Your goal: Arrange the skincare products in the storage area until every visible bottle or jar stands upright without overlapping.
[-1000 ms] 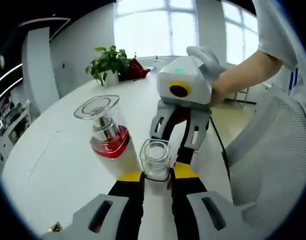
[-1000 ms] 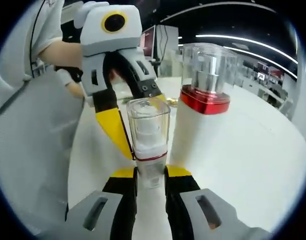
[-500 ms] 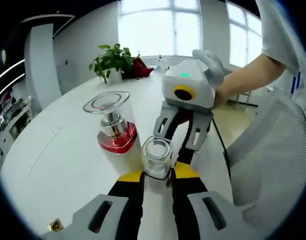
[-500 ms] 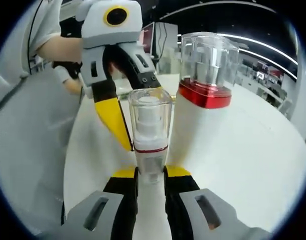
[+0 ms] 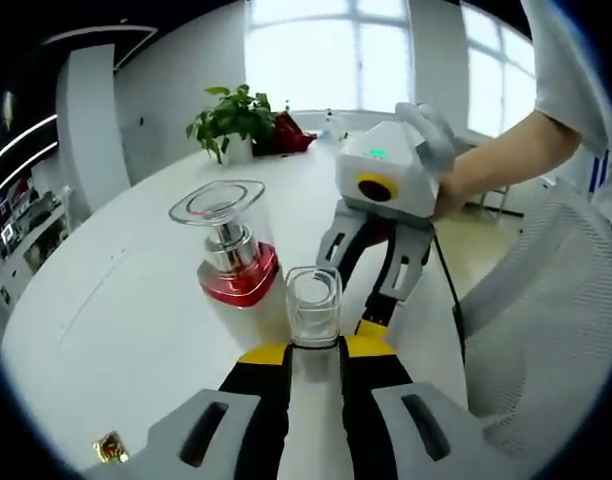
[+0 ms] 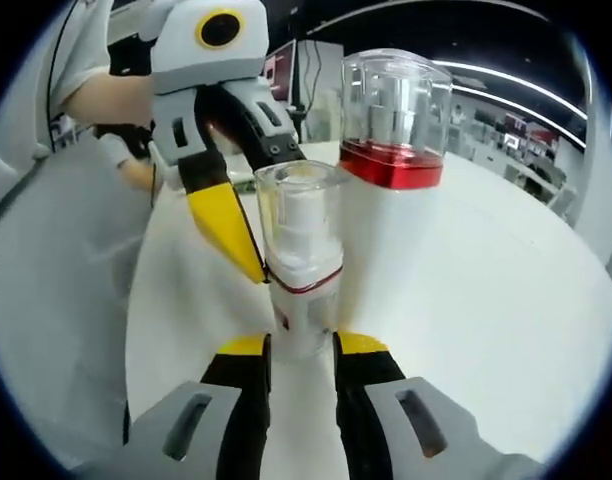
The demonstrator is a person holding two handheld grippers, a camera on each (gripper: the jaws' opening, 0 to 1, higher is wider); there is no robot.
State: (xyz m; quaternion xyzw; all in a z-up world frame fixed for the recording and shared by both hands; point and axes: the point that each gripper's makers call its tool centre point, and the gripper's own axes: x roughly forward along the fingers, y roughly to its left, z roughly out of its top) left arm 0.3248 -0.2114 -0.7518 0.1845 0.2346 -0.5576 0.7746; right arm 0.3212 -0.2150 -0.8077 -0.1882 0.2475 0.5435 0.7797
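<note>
Clear plastic caps the small white bottle [image 6: 301, 262] standing upright on the white table [image 5: 116, 310]; my right gripper [image 6: 298, 352] and my left gripper [image 5: 314, 352] both pinch it, jaws nearly closed against its sides. Just beside it, apparently touching, stands the taller red-collared bottle [image 6: 391, 190], upright too. Beyond sits a potted plant [image 5: 231, 120].

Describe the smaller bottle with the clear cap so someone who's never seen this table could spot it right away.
Start at the big white table and find the two white bottles standing side by side. The small bottle is pinched between both hand-held grippers, left and right. Unlike the tall bottle beside it, with its broad red collar, it is slimmer, shorter, and has only a thin red line under its cap.
</note>
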